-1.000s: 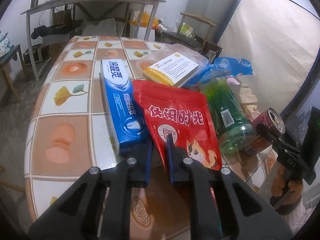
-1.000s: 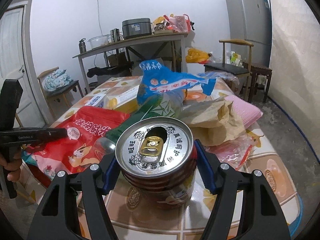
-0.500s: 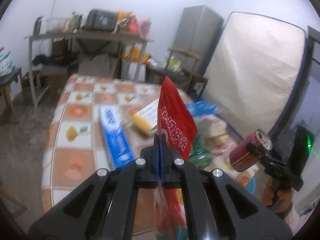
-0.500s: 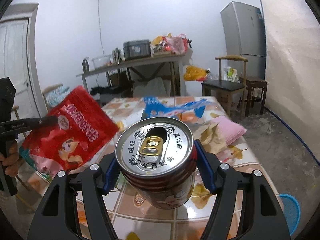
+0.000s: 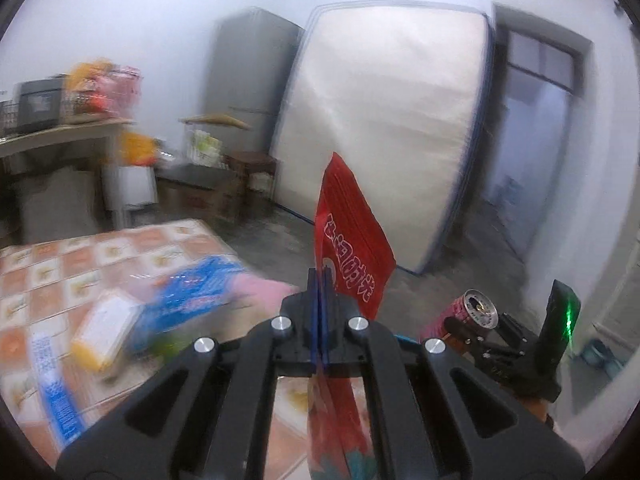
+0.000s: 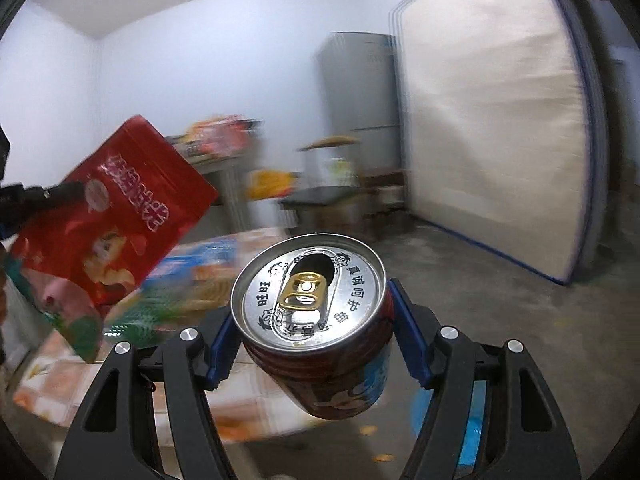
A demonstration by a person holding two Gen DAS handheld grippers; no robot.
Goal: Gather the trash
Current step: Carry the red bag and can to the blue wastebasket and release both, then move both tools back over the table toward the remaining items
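Beyond the table (image 5: pixel 48 280), blurred clutter, red pouch (image 5: pixel 352 256) bottom cropped

The left gripper (image 5: pixel 319 280) has closed on the red snack pouch (image 5: pixel 352 256) and lifted it off the tabletop (image 5: pixel 48 280). The can (image 6: pixel 316 320) has risen too, both now swung toward the mattress (image 5: pixel 384 120).

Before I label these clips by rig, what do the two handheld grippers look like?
Both match: the left gripper and right gripper have black plastic linkage arms with cut-outs, silver round pivot screws and blue finger pads. The left wrist view shows the right one's black handle with a green light.
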